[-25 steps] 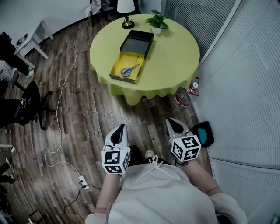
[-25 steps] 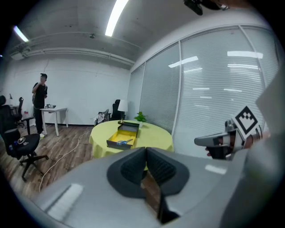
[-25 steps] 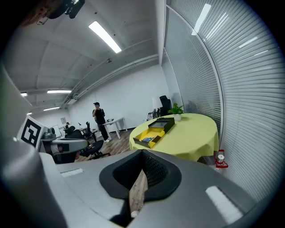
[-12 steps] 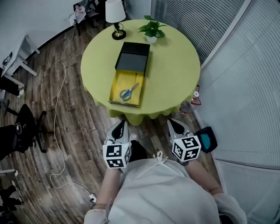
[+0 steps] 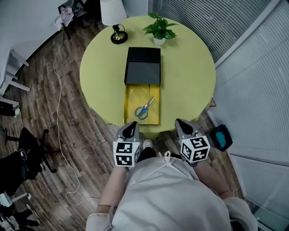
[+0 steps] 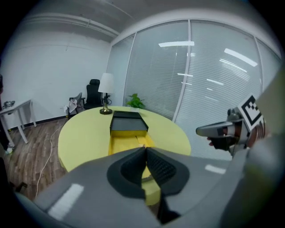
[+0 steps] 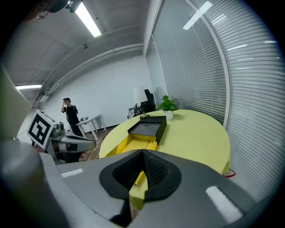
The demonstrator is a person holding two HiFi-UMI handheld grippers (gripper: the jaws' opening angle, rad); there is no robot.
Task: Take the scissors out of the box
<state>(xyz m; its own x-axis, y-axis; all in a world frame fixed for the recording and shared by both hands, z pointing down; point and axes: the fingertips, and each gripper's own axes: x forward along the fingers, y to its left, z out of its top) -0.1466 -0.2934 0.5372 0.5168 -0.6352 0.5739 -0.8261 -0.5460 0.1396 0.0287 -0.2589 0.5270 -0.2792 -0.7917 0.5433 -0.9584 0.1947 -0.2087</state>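
A black box [image 5: 143, 66] lies on the round yellow-green table [image 5: 189, 72], with its yellow drawer [image 5: 132, 103] pulled out toward me. Blue-handled scissors [image 5: 144, 109] lie inside the drawer. My left gripper [image 5: 131, 125] is shut and empty at the table's near edge, just short of the drawer's front. My right gripper [image 5: 180, 122] is also shut and empty, level with it and to the drawer's right. The left gripper view shows the shut left gripper [image 6: 145, 149] below the box [image 6: 128, 122]; the scissors are hidden there. In the right gripper view the right gripper [image 7: 142, 153] points at the box [image 7: 149, 125].
A table lamp [image 5: 113, 13] and a potted plant [image 5: 159, 29] stand at the table's far side. A cable [image 5: 58, 90] runs over the wooden floor on the left, near an office chair [image 5: 22, 153]. Blinded glass walls [image 5: 253, 90] close off the right. A person [image 7: 70, 113] stands far off.
The table and box have come much nearer as I walked up. Both grippers, still shut, have gone from over bare floor to the table's near edge.
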